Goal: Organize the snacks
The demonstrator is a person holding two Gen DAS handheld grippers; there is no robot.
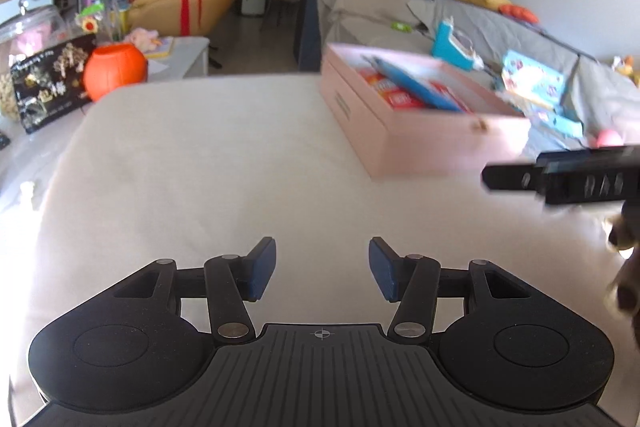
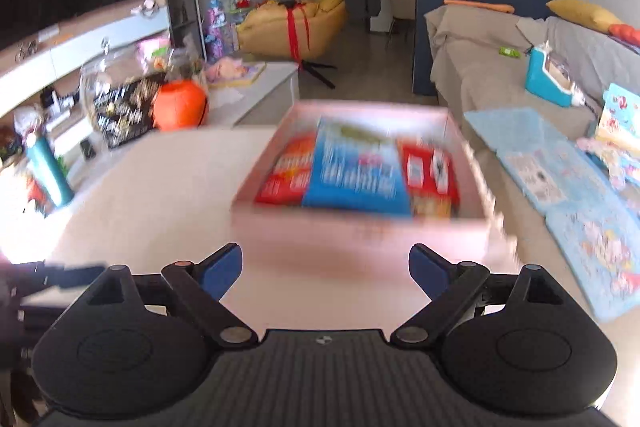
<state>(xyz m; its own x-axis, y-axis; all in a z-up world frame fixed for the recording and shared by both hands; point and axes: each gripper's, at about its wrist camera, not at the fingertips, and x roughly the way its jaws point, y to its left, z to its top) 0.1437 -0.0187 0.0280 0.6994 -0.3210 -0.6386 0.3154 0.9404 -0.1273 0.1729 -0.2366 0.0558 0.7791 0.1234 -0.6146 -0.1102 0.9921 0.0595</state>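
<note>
Living room, cluttered; pale desk in the foreground, bare under both claws.

Item 1: pink box, lid off, on the desk just ahead of the right claw and ahead and to the right of the left claw. Open top faces up, apparently so packets can be dropped in from above.

Item 2: snacks inside the box: blue packet in the middle, overlapping a red packet to its left and red cartons to its right. Laid flat, side by side, filling the floor of the box. Print blurred, not legible.

Item 3: left claw, jaws parted, nothing between the pads, hanging over bare desk. Likely idle.

Item 4: right claw, jaws spread wide, nothing between them, pointing down at the near wall of the box; its tip also shows at the right edge of the left view. Probably just clear of the box after a placement, though that is a guess.

Item 5: off-desk clutter: orange pumpkin pail and dark bag far left of the claws; sofa with blue toys to the right. Whether any are snacks to be sorted is unclear.

No loose snack visible on the desk; task looks near its end.
</note>
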